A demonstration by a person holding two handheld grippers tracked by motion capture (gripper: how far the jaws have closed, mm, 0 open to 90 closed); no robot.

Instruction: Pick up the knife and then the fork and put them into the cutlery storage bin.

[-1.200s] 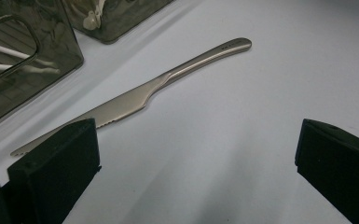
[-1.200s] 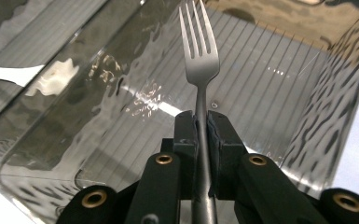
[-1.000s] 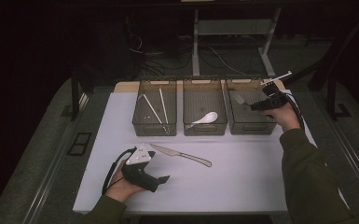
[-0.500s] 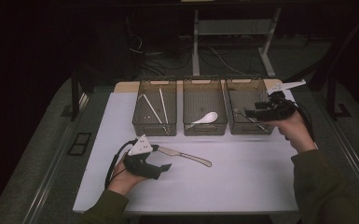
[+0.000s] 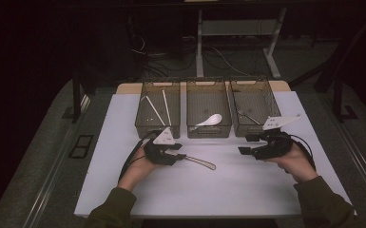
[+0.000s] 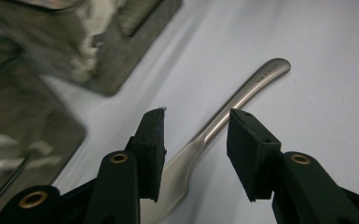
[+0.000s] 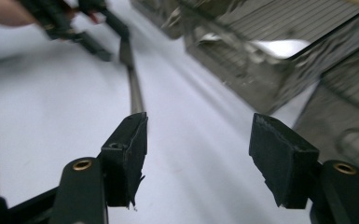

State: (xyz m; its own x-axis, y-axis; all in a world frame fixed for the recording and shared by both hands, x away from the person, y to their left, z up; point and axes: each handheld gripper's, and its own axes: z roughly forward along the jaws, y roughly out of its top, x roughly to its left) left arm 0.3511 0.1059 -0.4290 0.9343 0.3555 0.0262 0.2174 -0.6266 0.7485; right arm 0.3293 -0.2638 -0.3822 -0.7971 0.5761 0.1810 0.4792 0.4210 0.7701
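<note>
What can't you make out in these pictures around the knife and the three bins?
- Knife blade: in the left gripper view it runs off the bottom edge behind the left gripper; in the high view that gripper covers it.
- Whether the pads touch the knife: the left gripper view shows a gap, but no contact is clear.
- Right bin contents: too small and dark in the high view, blurred in the right gripper view.

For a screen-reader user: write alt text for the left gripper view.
Two black fingers straddle a metal butter knife lying on the white table, a gap on each side; its handle points away. Blurred mesh bins sit upper left.
</note>
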